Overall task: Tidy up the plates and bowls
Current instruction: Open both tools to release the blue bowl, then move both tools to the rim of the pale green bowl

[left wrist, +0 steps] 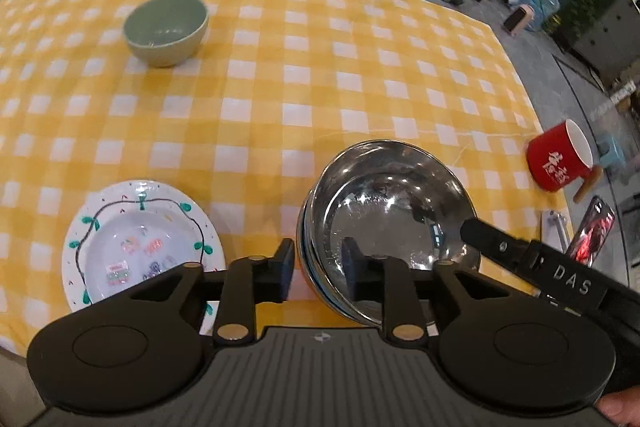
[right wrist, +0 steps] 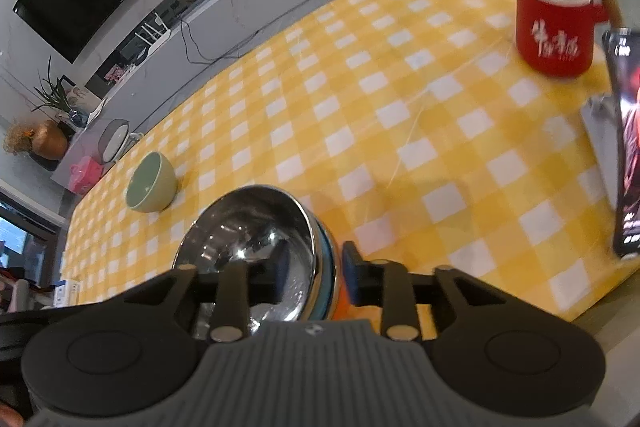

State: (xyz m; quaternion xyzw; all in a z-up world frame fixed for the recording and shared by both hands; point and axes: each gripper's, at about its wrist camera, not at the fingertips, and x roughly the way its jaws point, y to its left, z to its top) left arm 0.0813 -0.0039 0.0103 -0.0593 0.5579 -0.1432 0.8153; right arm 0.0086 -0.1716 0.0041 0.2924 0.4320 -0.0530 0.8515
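Note:
A shiny steel bowl (left wrist: pixel 392 195) (right wrist: pixel 248 227) sits on top of a nested stack on the yellow checked tablecloth, with blue and orange edges showing under its rim. My left gripper (left wrist: pixel 318 267) straddles the stack's left rim, one finger outside and one inside, with a slim gap to the metal. My right gripper (right wrist: pixel 316 267) straddles the opposite rim the same way, its pads apart from it. Neither presses on the bowl. A green bowl (left wrist: pixel 166 29) (right wrist: pixel 151 183) stands far back on the left. A painted white plate (left wrist: pixel 140 239) lies left of the stack.
A red mug (left wrist: pixel 558 157) (right wrist: pixel 554 27) stands near the table's right edge. Beside it a phone (left wrist: pixel 594 231) (right wrist: pixel 628 147) leans on a small stand. A low cabinet, a dark screen and plants lie beyond the table's far edge.

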